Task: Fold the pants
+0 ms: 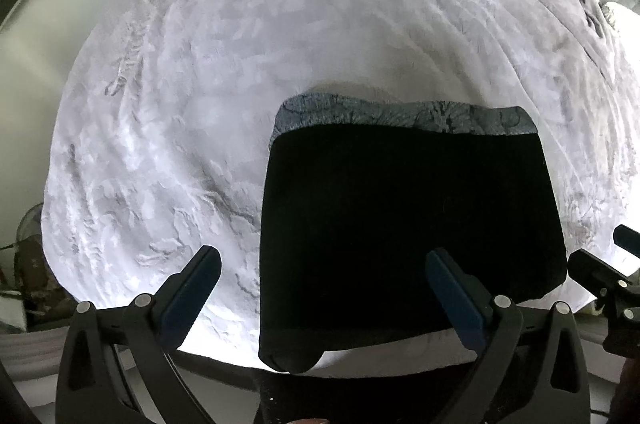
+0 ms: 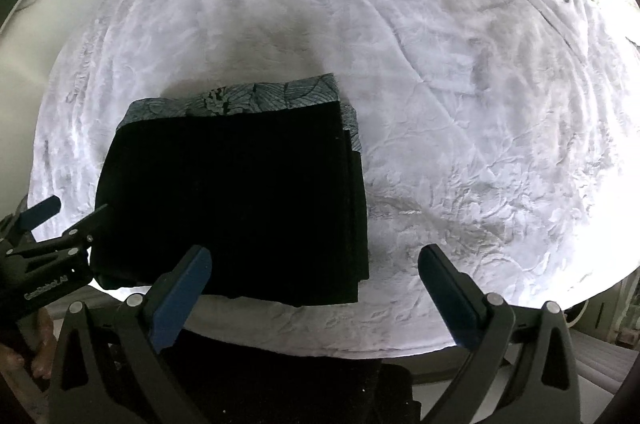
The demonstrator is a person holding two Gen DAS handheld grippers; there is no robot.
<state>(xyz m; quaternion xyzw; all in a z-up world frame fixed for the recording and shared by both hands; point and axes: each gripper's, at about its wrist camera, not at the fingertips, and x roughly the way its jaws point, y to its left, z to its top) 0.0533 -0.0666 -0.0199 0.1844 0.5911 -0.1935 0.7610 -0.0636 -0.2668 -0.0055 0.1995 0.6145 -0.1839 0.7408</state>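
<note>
Hovering at the bottom of each frame, the left gripper and right gripper gape wide, holding nothing. Beyond them, the black pants lie as a compact folded rectangle on the lavender blanket; folding looks essentially finished.

Likely bedroom: blanketed bed

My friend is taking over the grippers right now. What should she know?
Left hand-held gripper: open, holding nothing.
Right hand-held gripper: open, holding nothing.
The black pants lie folded in a neat rectangle near the front edge of the lilac blanket, patterned grey band at the far side.
Done: the folding looks finished.
Left: probably nothing, maybe smoothing.
</note>
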